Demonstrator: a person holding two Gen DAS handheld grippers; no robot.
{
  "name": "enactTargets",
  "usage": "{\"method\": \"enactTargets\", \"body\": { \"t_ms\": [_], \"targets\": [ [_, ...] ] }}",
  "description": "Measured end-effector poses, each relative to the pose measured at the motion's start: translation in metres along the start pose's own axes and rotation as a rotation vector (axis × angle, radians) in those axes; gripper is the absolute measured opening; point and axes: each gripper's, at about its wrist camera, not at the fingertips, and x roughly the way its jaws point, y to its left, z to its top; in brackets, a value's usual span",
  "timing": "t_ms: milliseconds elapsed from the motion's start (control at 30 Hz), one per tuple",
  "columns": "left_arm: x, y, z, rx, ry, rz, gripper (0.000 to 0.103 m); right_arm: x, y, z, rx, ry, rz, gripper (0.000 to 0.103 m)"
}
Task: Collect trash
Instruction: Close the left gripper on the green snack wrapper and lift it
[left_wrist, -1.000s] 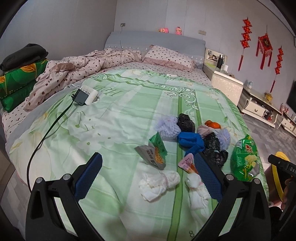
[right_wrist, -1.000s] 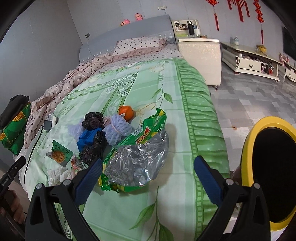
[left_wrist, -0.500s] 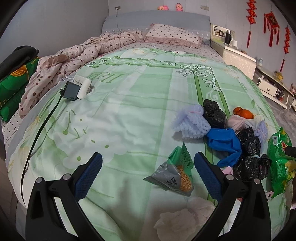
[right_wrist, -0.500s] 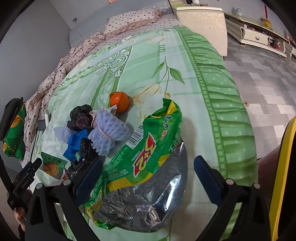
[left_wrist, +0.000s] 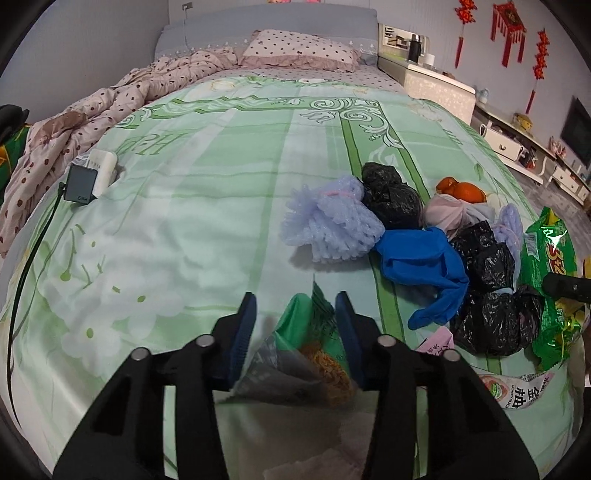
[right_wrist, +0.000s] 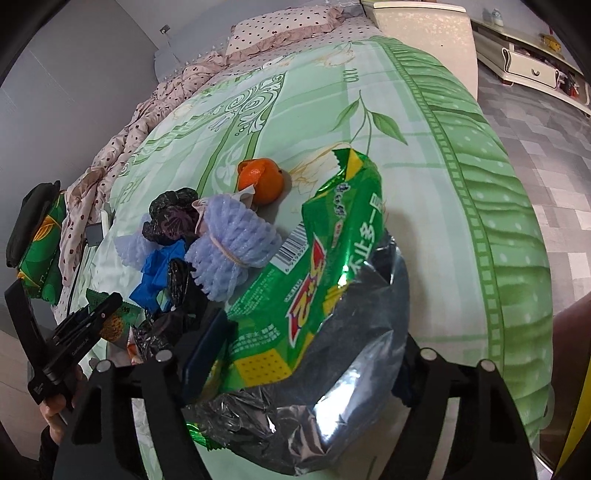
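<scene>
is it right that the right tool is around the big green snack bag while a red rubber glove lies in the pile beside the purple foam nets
Not quite: the rubber glove is blue, not red, as the left wrist view shows. The rest holds: the right tool is around the big green snack bag, and the glove lies beside the purple foam nets.

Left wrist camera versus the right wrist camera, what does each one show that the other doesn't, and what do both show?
Only the left wrist view shows the left gripper with its jaws just closing around the small green snack packet, plus the white charger block.

Only the right wrist view shows the right gripper, its jaws also just closing, astride the big green chip bag, silver lining exposed.

Both show the orange peel, blue glove, purple foam nets and black bags on the green bedspread.
</scene>
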Motion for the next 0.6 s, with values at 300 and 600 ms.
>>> {"method": "enactTargets", "body": {
  "t_ms": [300,600],
  "targets": [
    [-0.008,-0.009,-0.007,0.021,-0.053,-0.035,0.029,0.001,0.008,-0.002,-0.05,-0.001,0.052,0.001],
    [-0.047,0.001,-0.005,-0.04,-0.115,-0.075,0.029,-0.04,0.02,-0.008,-0.103,-0.091,0.046,0.001]
  ]
}}
